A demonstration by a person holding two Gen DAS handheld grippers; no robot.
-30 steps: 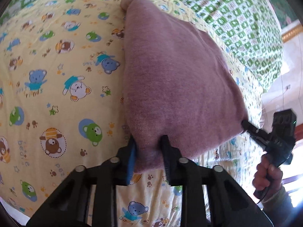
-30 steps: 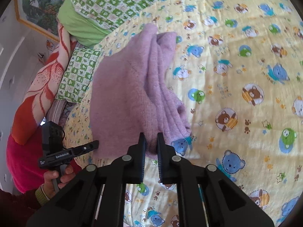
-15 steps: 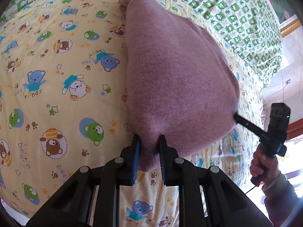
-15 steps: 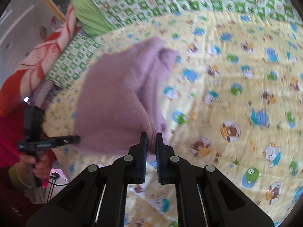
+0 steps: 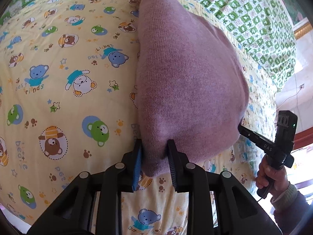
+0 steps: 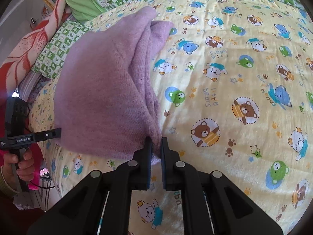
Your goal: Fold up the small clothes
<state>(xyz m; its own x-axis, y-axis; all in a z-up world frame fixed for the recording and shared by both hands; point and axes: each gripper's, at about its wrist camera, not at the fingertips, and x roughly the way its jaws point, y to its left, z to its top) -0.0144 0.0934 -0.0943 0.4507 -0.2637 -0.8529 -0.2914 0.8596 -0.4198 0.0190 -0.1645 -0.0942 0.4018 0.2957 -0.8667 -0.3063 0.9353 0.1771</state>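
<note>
Right now I have both hand-held grippers on the purple knit garment over the bed: left hand-held gripper easing open around 1 corner, right hand-held gripper clamped on another.

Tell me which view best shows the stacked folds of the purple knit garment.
Right wrist view: the purple knit garment shows its layered folds along its right edge. Left wrist view shows only one smooth outer face, folds hidden.

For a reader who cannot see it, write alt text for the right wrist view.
The right gripper pinches a corner of a purple knit garment lying on a yellow bear-print bedsheet. At far left, a hand holds the left gripper at the garment's other corner.
</note>
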